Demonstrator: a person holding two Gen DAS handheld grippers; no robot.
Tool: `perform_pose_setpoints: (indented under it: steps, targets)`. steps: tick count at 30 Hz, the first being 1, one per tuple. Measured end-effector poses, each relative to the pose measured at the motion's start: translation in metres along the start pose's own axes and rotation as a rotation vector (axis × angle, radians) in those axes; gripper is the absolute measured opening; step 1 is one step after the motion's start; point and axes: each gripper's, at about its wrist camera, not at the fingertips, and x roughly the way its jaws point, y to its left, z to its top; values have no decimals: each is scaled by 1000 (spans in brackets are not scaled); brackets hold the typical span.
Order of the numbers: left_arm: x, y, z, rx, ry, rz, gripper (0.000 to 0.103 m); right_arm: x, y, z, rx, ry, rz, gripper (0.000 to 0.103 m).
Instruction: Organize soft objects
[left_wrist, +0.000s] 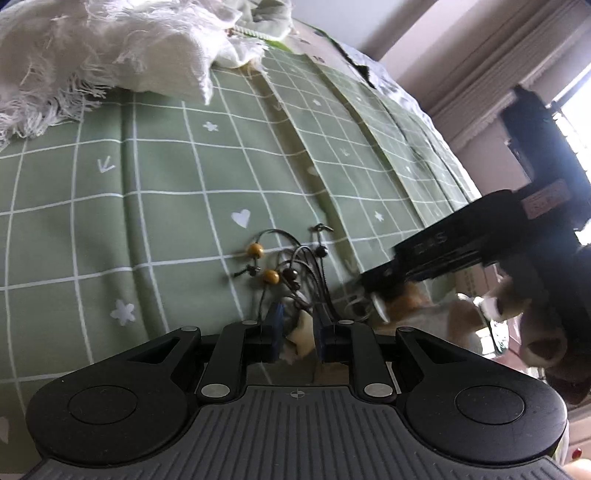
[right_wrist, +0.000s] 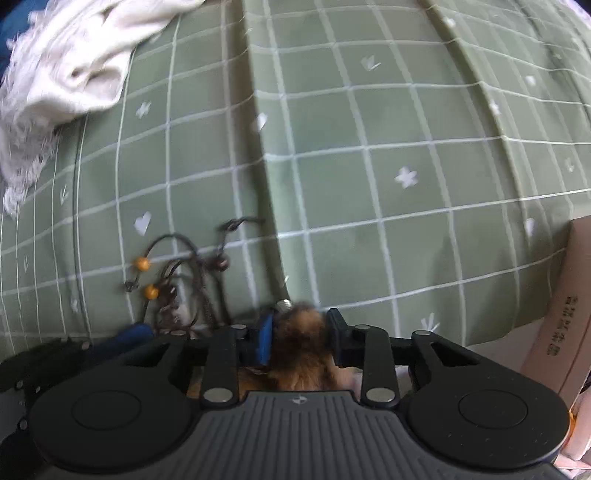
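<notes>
My left gripper (left_wrist: 297, 332) is shut on a small cream charm (left_wrist: 301, 338) with dark cords and wooden beads (left_wrist: 271, 276), which trail over the green checked bedspread (left_wrist: 166, 173). My right gripper (right_wrist: 299, 338) is shut on a brown furry plush toy (right_wrist: 301, 347), held just above the bedspread (right_wrist: 369, 184). In the left wrist view the right gripper (left_wrist: 373, 295) shows at the right with the plush (left_wrist: 517, 306) hanging under it. The corded charm (right_wrist: 177, 291) also shows at lower left in the right wrist view, beside the left gripper's blue pad (right_wrist: 129, 334).
A white fringed cloth (left_wrist: 110, 51) lies heaped at the bed's far left, also in the right wrist view (right_wrist: 74, 66). A pink cardboard box (right_wrist: 565, 314) stands beside the bed at the right. Curtains and a window (left_wrist: 569, 122) are at the far right.
</notes>
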Motion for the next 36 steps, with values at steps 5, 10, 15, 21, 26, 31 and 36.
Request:
perform_pose_setpoints:
  steps: [5, 10, 15, 21, 26, 31, 36]
  targets:
    - [9, -6, -1, 61, -24, 32, 19, -19, -9, -1, 28, -100, -82, 21]
    - [20, -20, -5, 170, -41, 63, 16, -37, -14, -12, 38, -134, -6, 22]
    - [11, -26, -7, 344, -56, 326, 13, -56, -11, -22, 14, -161, 2, 23]
    - [-17, 5, 3, 316, -88, 584, 19, -59, -20, -24, 30, -155, 0, 24]
    - [-44, 23, 13, 50, -102, 49, 19, -52, -22, -27, 24, -137, 11, 31]
    - [-24, 48, 7, -249, -24, -48, 18, -45, -24, -26, 54, -109, 56, 32]
    - [-44, 52, 11, -209, -125, 175, 18, -51, 10, -16, -36, -66, 178, 35]
